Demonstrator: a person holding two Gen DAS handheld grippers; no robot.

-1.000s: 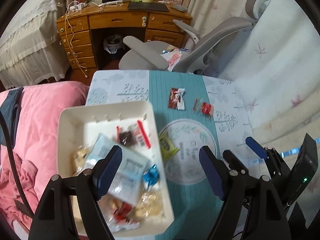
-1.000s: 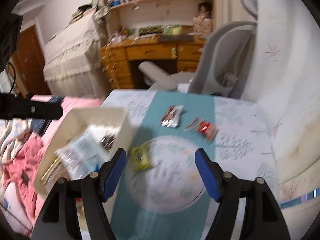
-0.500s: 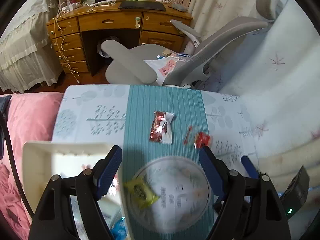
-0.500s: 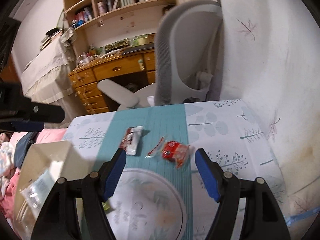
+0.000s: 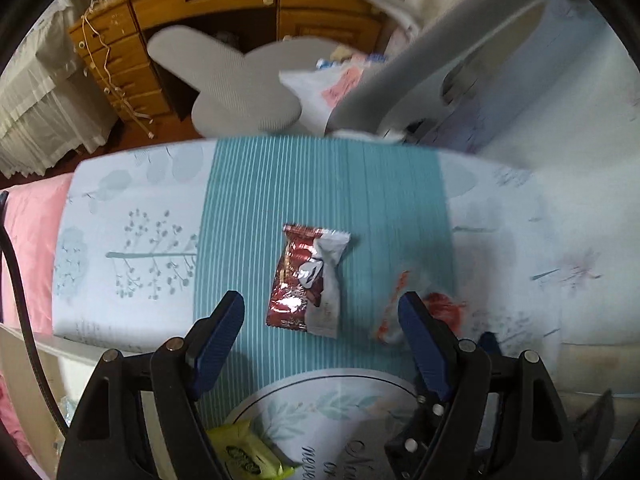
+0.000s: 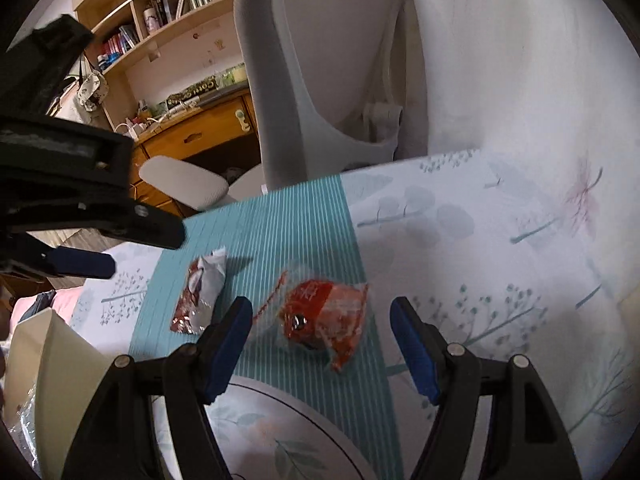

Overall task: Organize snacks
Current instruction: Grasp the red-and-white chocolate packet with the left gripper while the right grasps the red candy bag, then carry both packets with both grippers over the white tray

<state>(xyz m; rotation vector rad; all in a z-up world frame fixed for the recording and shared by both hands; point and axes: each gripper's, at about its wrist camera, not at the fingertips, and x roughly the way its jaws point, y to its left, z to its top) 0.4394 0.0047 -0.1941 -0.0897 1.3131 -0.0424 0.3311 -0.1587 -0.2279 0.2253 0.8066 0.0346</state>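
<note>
A dark red and white snack packet (image 5: 307,280) lies flat on the teal striped runner (image 5: 260,200). My left gripper (image 5: 320,312) hangs open just above its near end, nothing between the blue pads. An orange-red wrapped snack (image 6: 324,316) in clear film lies to its right, partly hidden behind the left gripper's right finger in the left wrist view. My right gripper (image 6: 320,322) stands open over that snack without touching it. The red and white packet (image 6: 200,296) shows left of it, with the left gripper's fingertips (image 6: 84,262) above. A yellow-green packet (image 5: 248,456) lies near the bottom edge.
A white bin (image 6: 36,368) with snacks stands at the table's left. A round printed mat (image 5: 340,420) lies near me. A grey office chair (image 6: 320,60) stands just beyond the table's far edge, with a wooden desk (image 5: 224,4) behind. Pink bedding (image 5: 28,248) lies left.
Both grippers have moved forward and down from the bin side toward the two snacks on the runner, which now look much larger. Both jaws stayed equally wide.
</note>
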